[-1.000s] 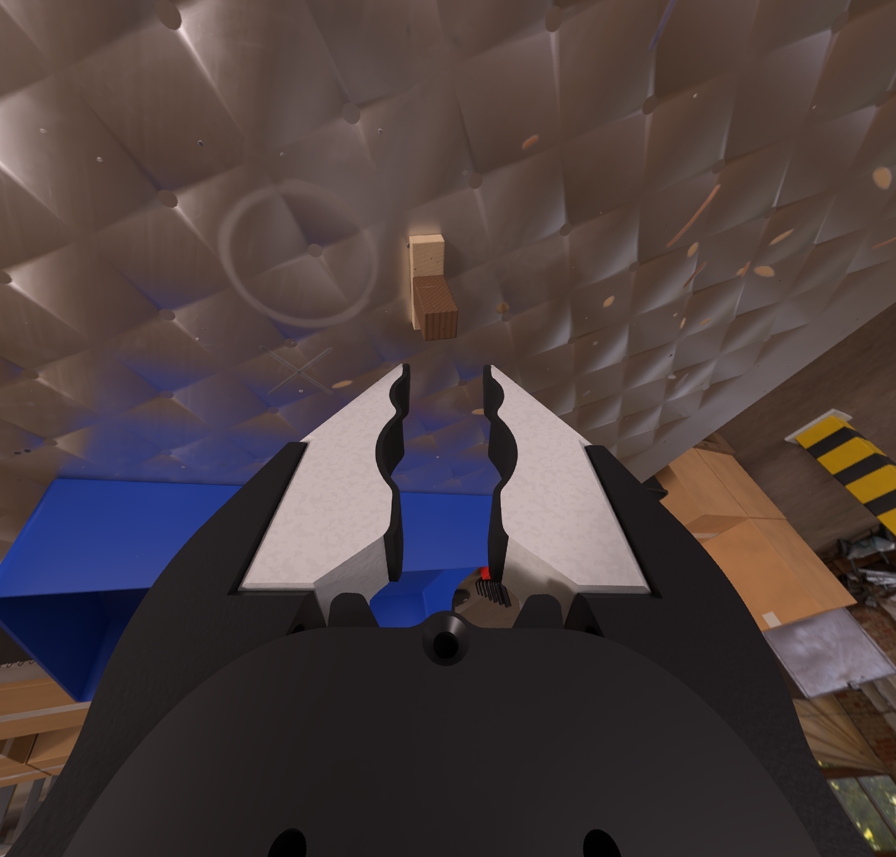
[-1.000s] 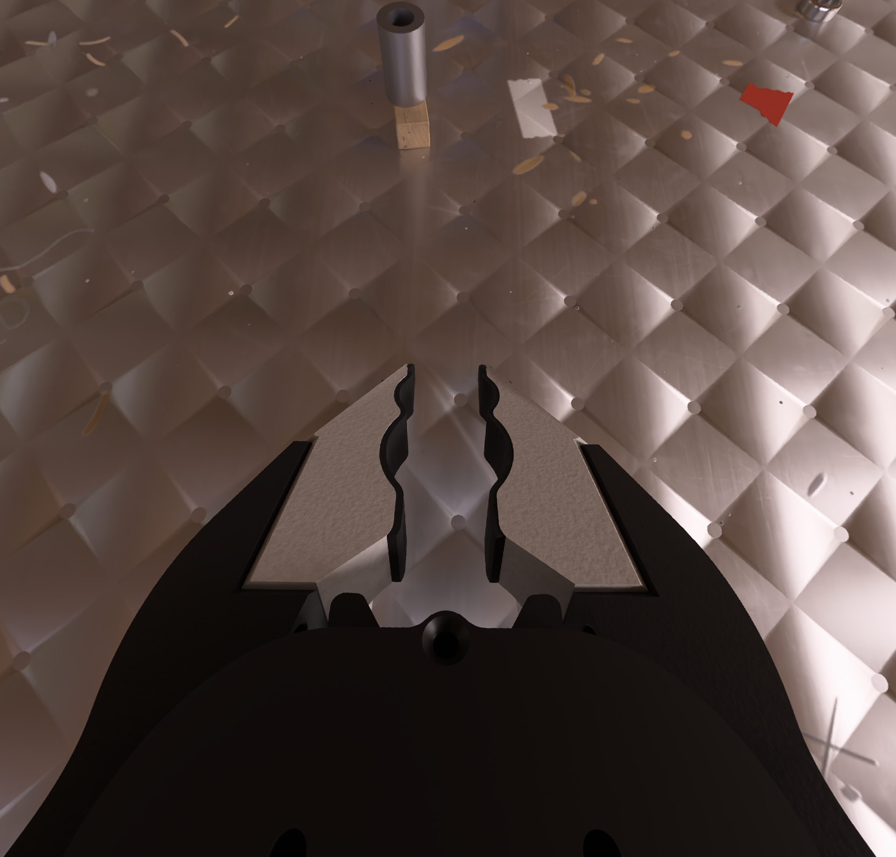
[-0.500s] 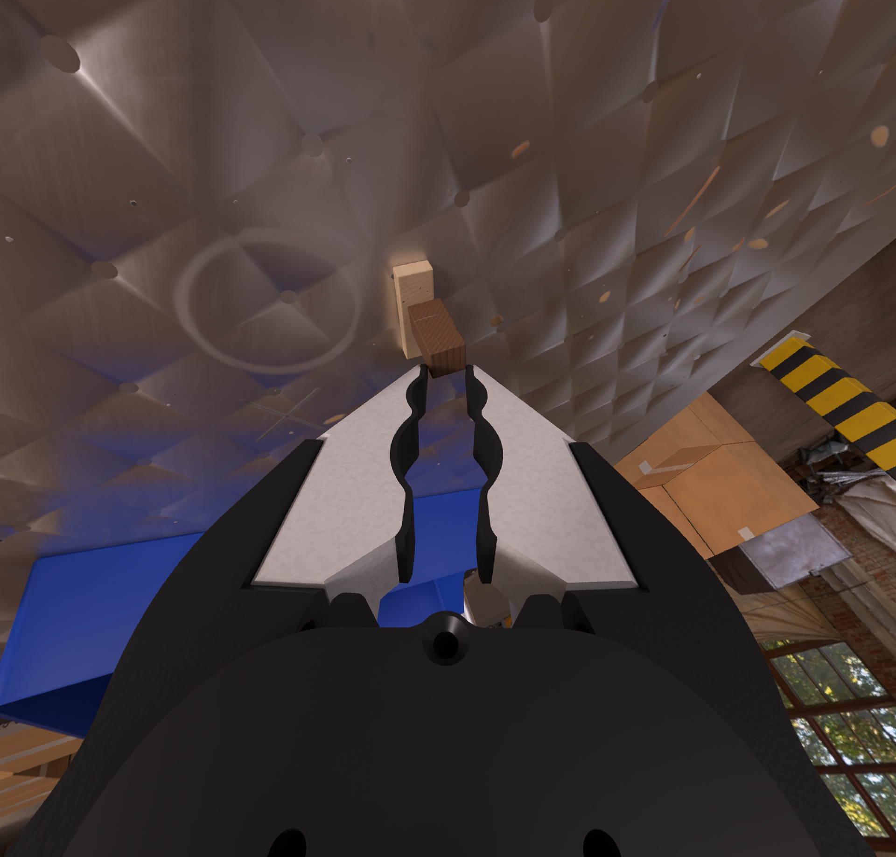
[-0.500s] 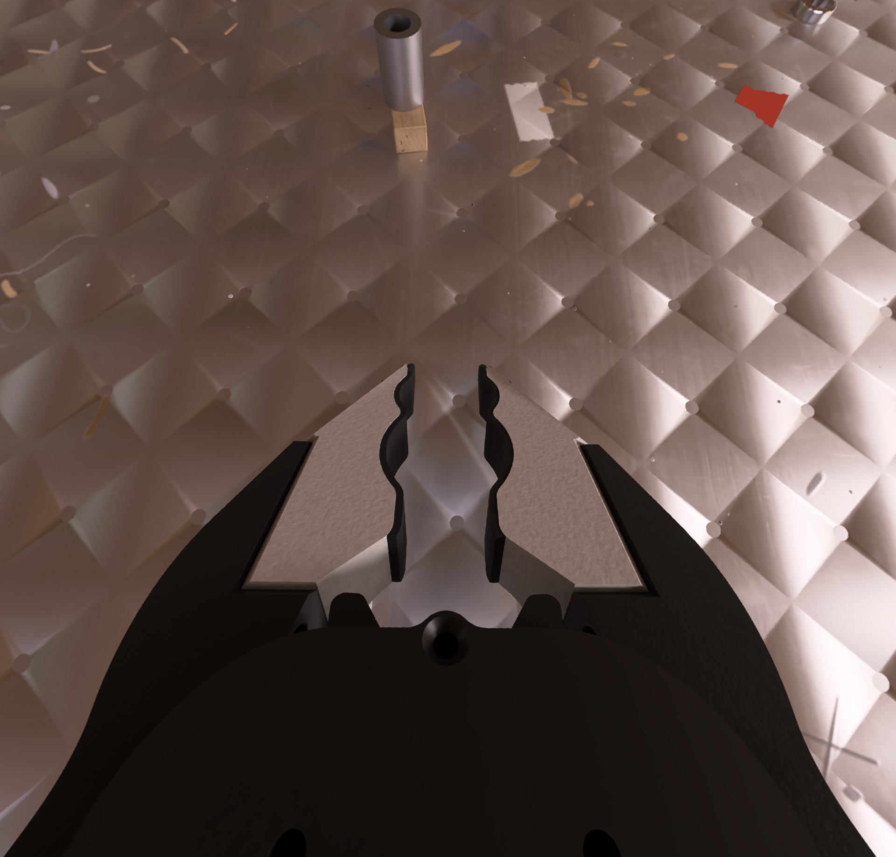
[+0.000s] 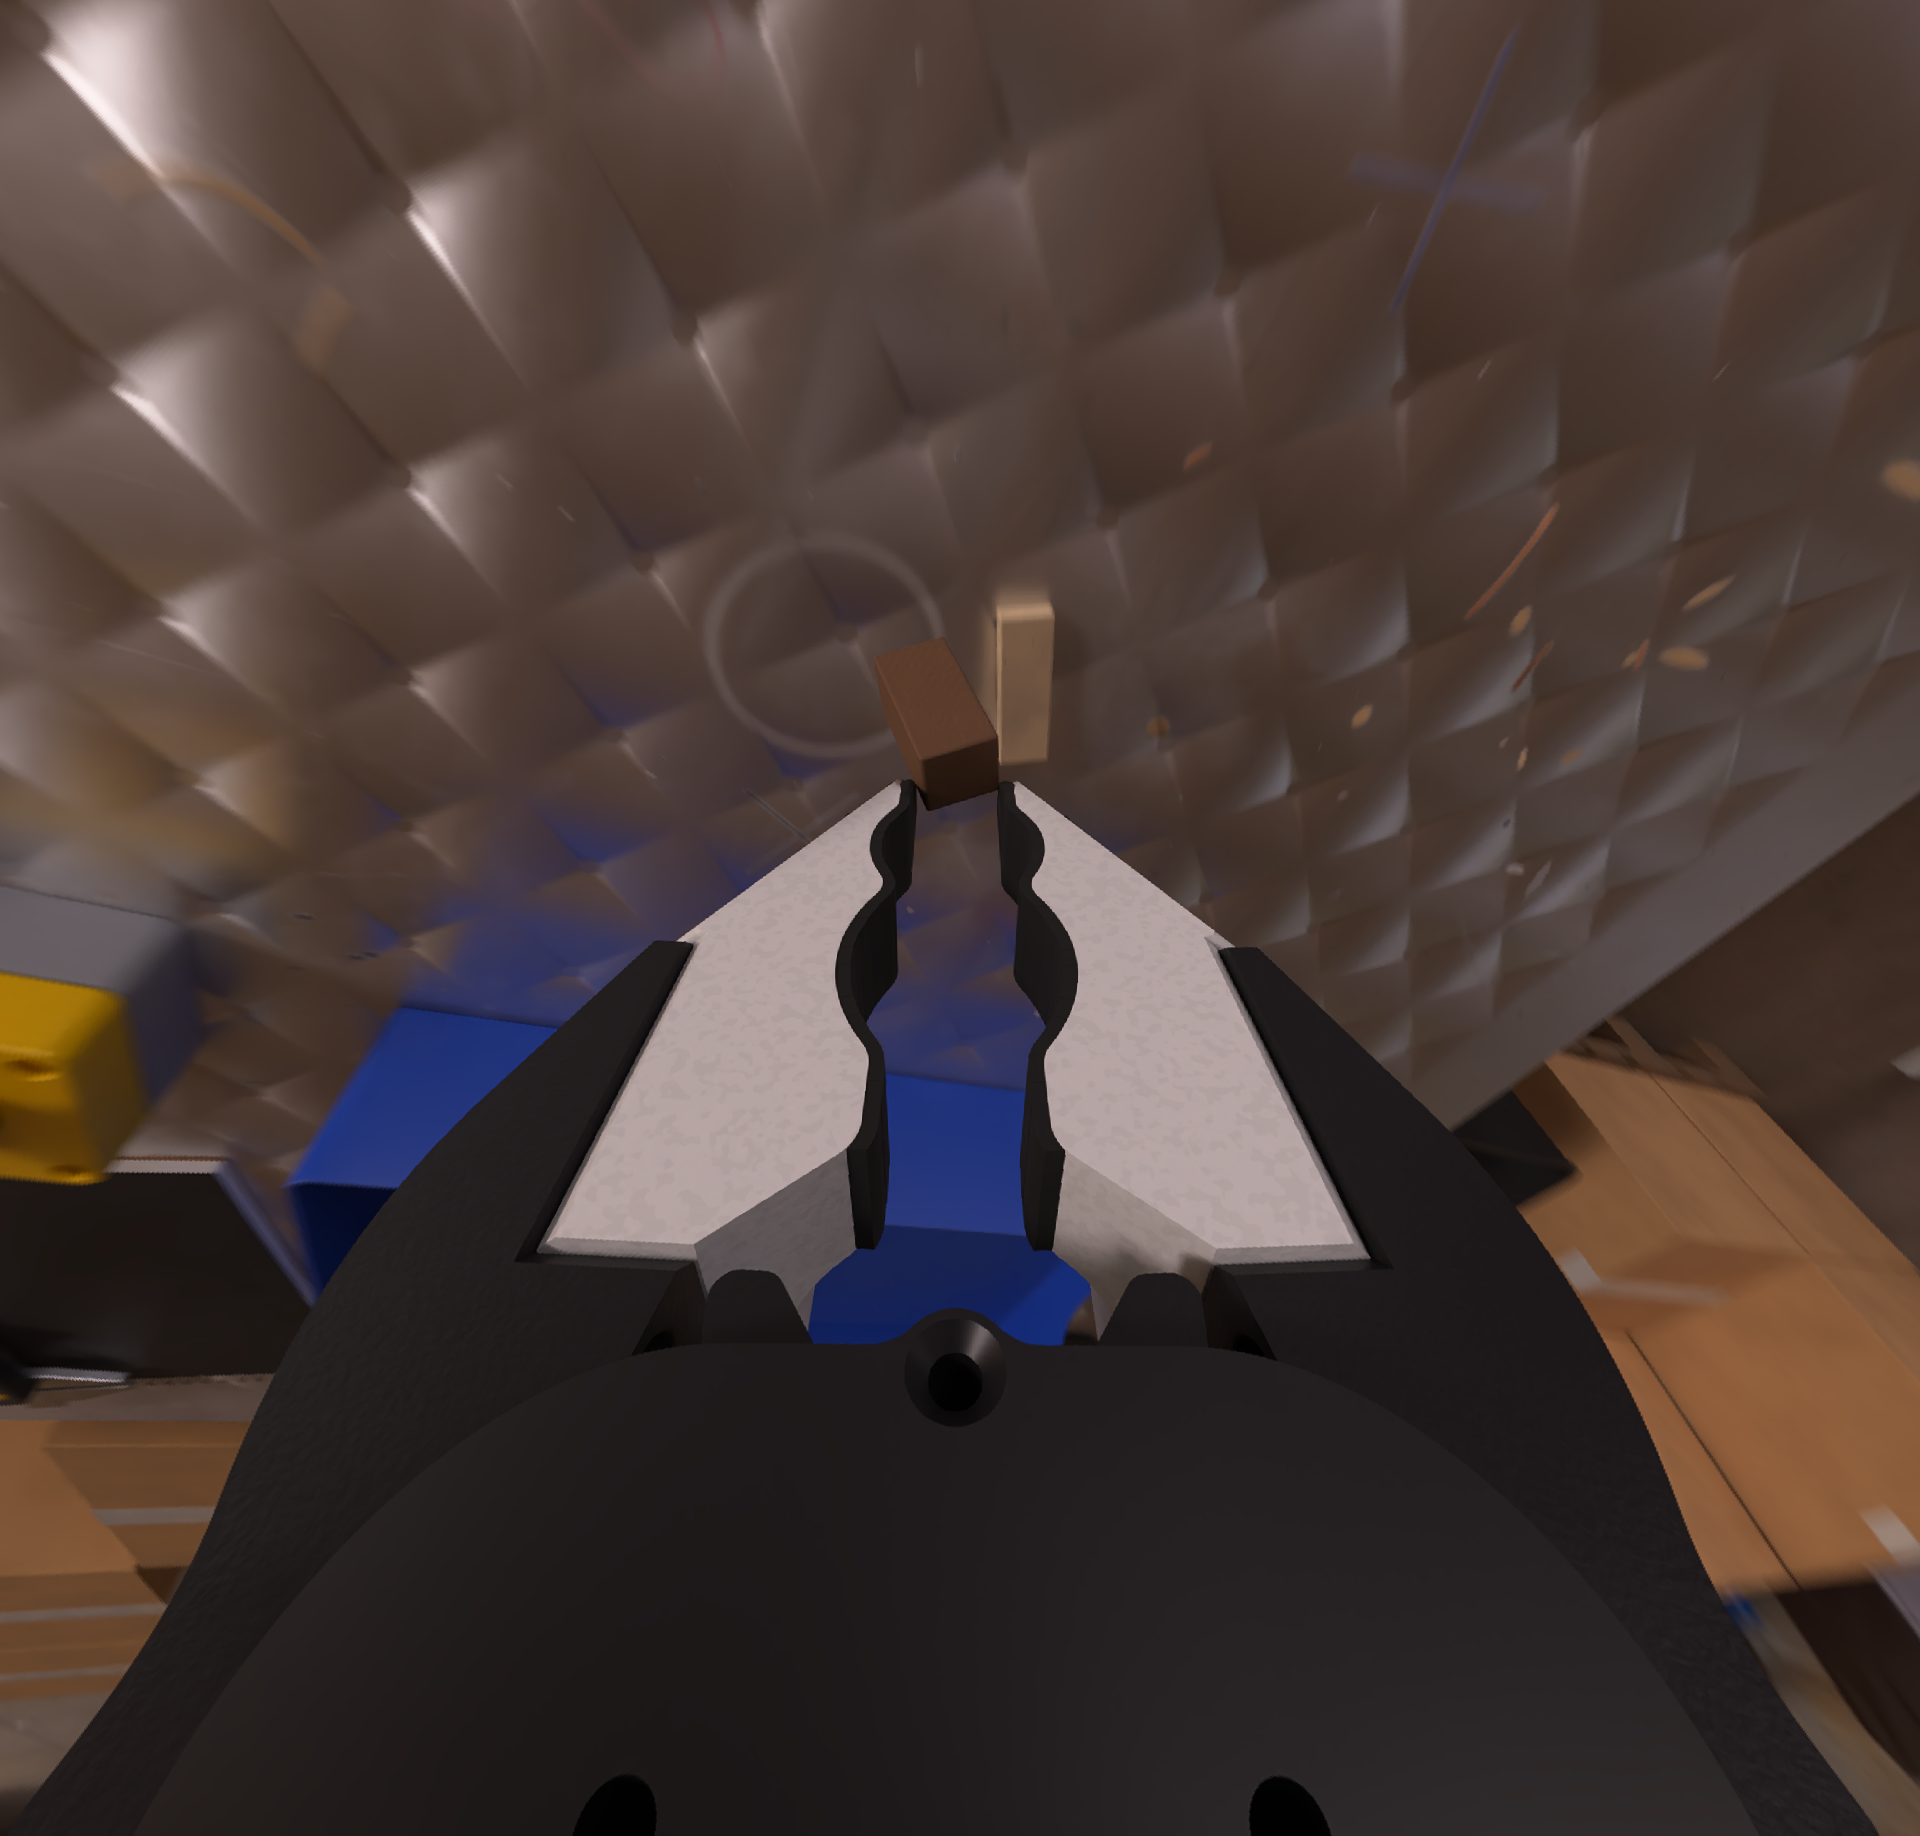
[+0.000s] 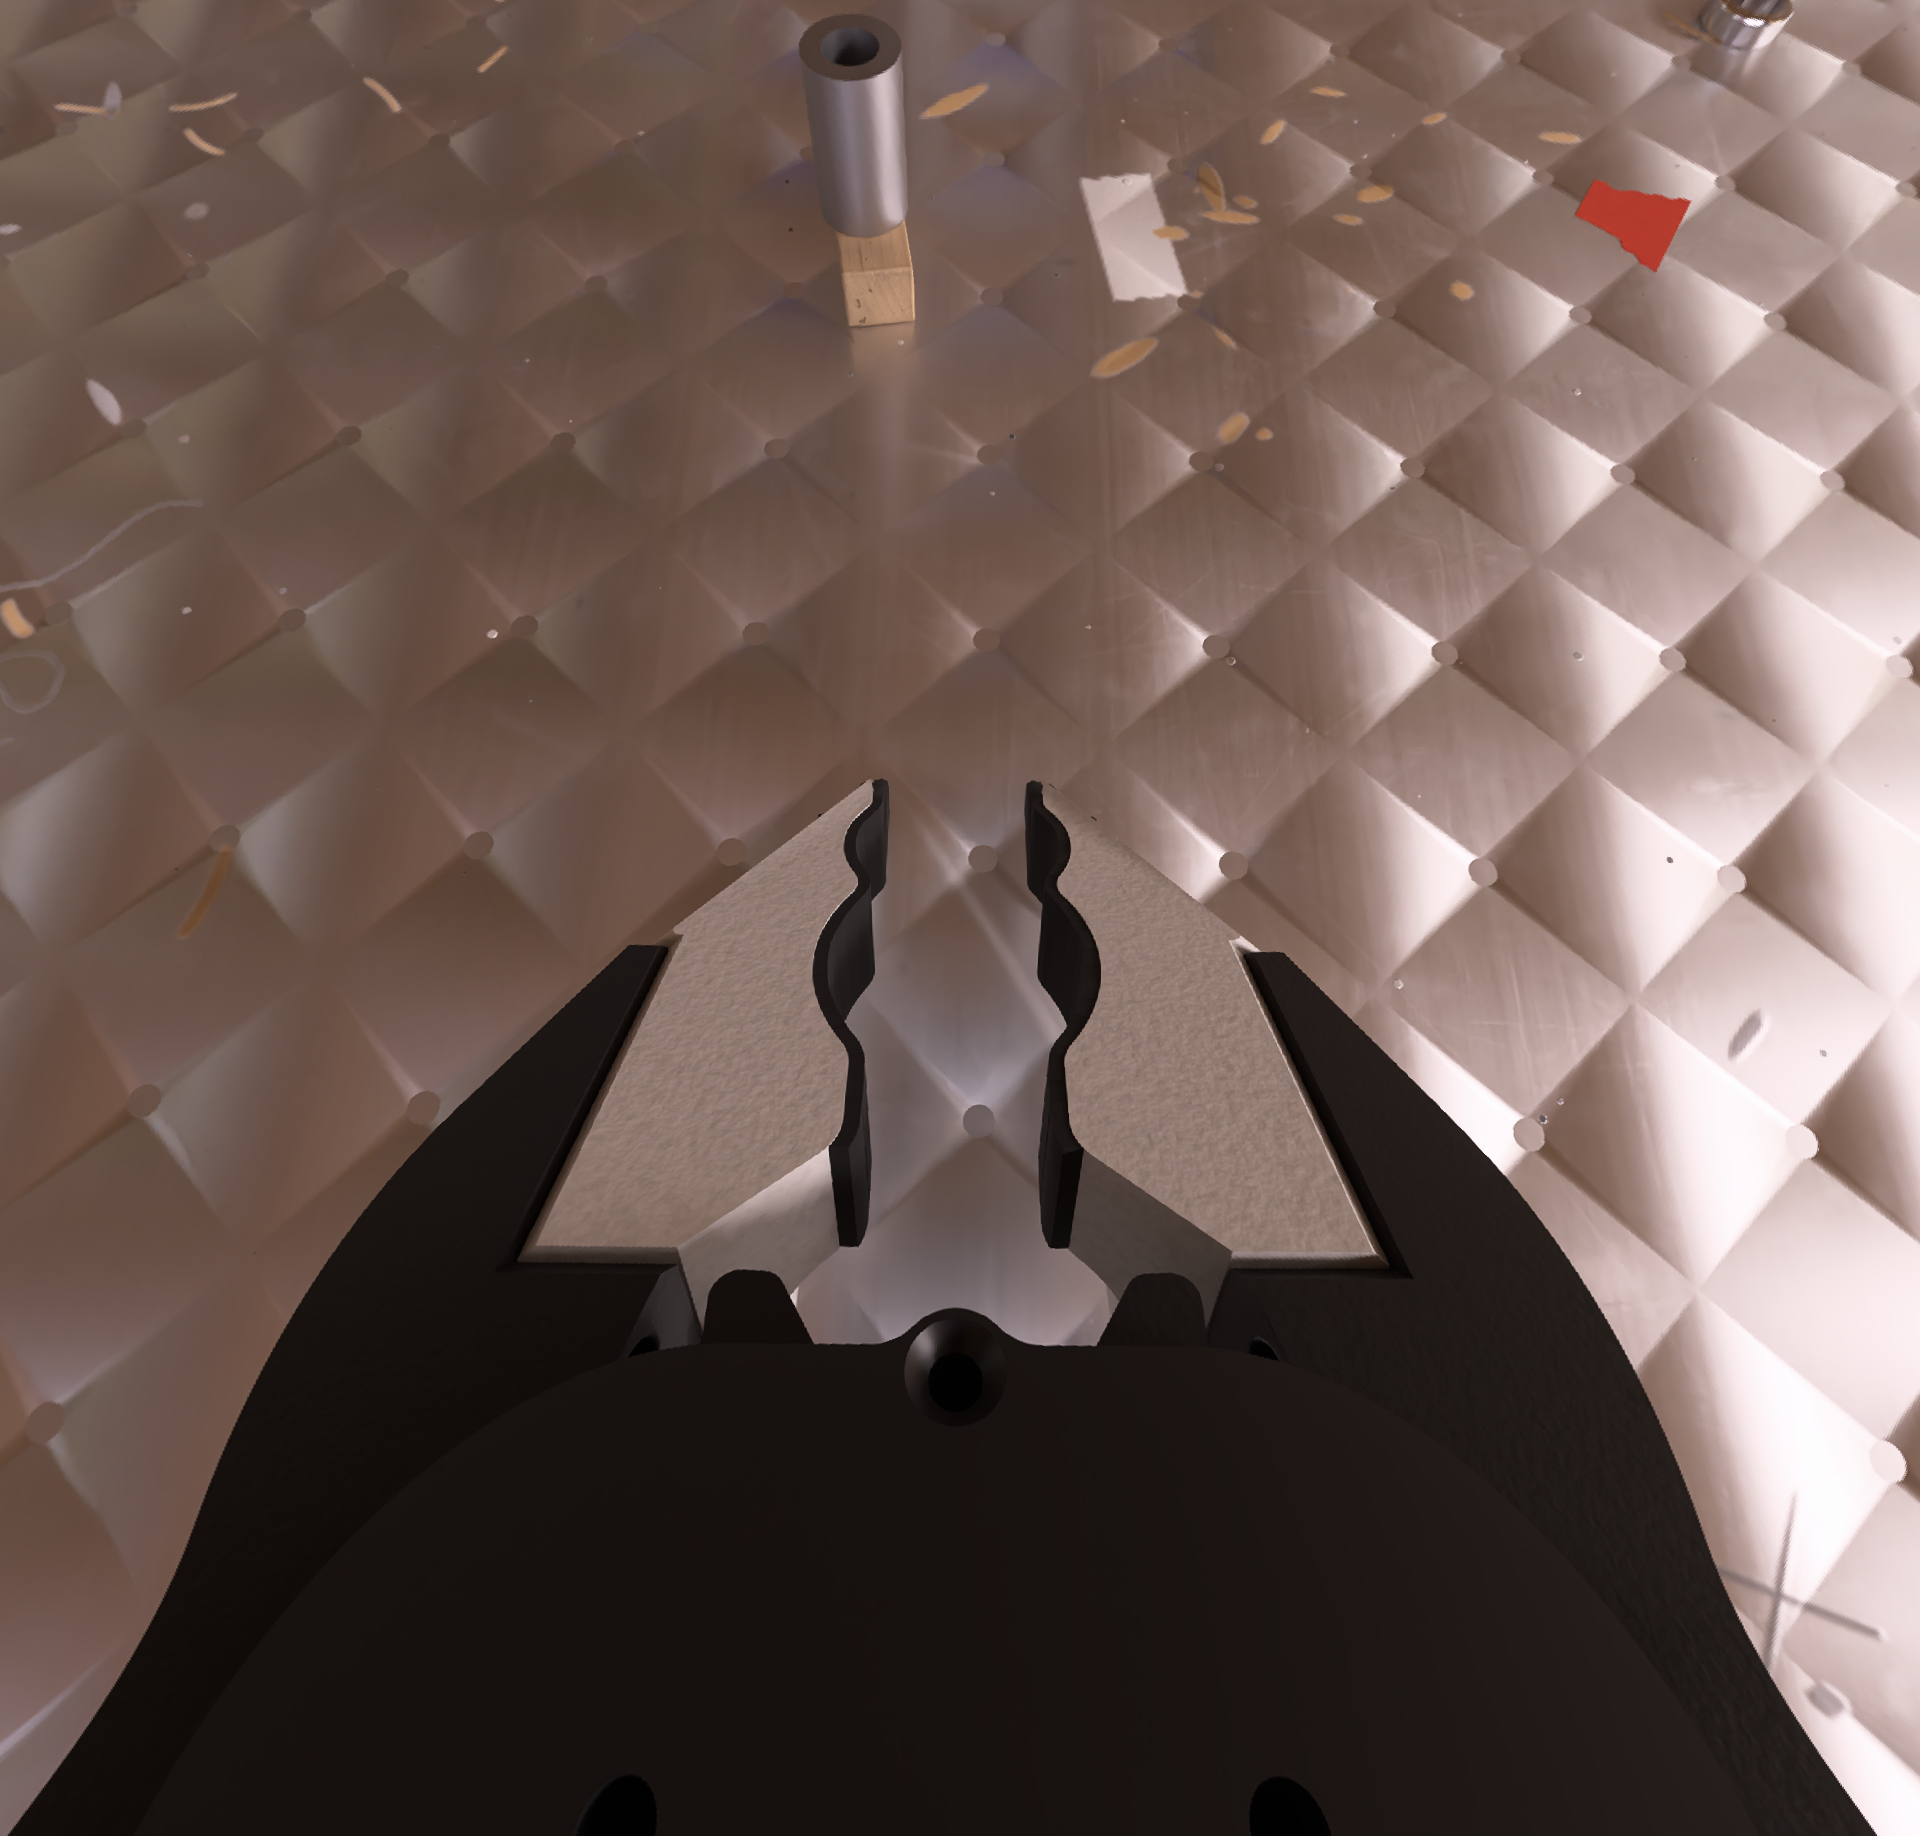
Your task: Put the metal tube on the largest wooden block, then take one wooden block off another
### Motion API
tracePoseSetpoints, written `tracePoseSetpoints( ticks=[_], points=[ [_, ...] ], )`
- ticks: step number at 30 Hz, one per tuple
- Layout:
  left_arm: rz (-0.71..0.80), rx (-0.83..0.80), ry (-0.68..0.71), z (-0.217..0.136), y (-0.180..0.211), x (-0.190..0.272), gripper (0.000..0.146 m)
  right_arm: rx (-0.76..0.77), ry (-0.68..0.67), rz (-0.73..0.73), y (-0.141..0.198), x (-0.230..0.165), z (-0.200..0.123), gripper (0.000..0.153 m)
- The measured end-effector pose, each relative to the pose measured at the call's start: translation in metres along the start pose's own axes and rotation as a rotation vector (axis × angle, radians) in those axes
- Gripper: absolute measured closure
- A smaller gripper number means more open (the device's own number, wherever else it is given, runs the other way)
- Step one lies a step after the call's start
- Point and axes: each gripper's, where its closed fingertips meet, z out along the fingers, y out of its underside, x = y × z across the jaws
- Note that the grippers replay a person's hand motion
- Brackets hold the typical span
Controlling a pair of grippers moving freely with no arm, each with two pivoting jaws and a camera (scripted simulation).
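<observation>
Left gripper (image 5: 954, 794) first: its two white fingers (image 5: 748, 1038) narrow to a small gap, and the tips pinch the near end of a dark brown block (image 5: 935, 721). I read that as the gripper clamped on the block. Just right of the dark block, a pale block (image 5: 1023, 680) stands on the metal table (image 5: 416, 436). In this view the two overlap at one edge, and I cannot tell whether they touch. A faint ring mark (image 5: 821, 643) on the tabletop sits behind them. This view is tilted and blurred. The table's near edge runs below the fingers, with a blue bin (image 5: 436, 1090) under it. Its right edge slants down the picture, with cardboard boxes (image 5: 1714, 1319) beyond it. A yellow tool (image 5: 62, 1080) is at the picture's left edge, too blurred to identify.

Turning to the right gripper (image 6: 956, 789), I see its fingers (image 6: 1195, 1059) set apart with only bare tabletop between them. It hangs over the quilted metal table (image 6: 1351, 747), well away from everything else.

Toward the far edge in this view, a grey metal tube (image 6: 854, 124) stands upright on another pale wooden block (image 6: 878, 274), which lies flat on the table. To the right of that pair lie a white scrap (image 6: 1132, 238), then a red scrap (image 6: 1633, 219), with wood shavings (image 6: 1122, 358) scattered around. A wrench (image 6: 1756, 4) lies near the far right corner.
</observation>
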Motion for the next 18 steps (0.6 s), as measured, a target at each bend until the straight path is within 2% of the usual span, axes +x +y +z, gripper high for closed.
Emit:
tracePoseSetpoints(
  ticks=[4, 7, 11, 13, 16, 18],
  points=[
    [0.090, 0.167, -0.083, -0.044, -0.043, 0.018, 0.131, -0.002, -0.001, 0.000, 0.000, 0.000, 0.000, 0.127],
    [0.200, 0.266, -0.069, -0.059, -0.083, 0.051, 0.131, -0.002, -0.001, -0.006, 0.000, -0.001, 0.000, 0.126],
    [0.299, 0.337, -0.038, -0.039, -0.140, 0.096, 0.131, -0.005, 0.001, -0.018, 0.001, -0.002, 0.000, 0.126],
    [0.328, 0.317, -0.098, -0.021, -0.162, 0.107, 0.131, -0.004, 0.000, -0.025, 0.001, -0.003, 0.000, 0.126],
    [0.312, 0.376, -0.101, 0.000, -0.198, 0.125, 0.131, -0.006, -0.001, -0.035, 0.001, -0.004, 0.000, 0.126],
    [0.317, 0.401, -0.157, 0.006, -0.217, 0.127, 0.131, -0.007, -0.001, -0.039, 0.001, -0.004, 0.000, 0.126]
  ],
)
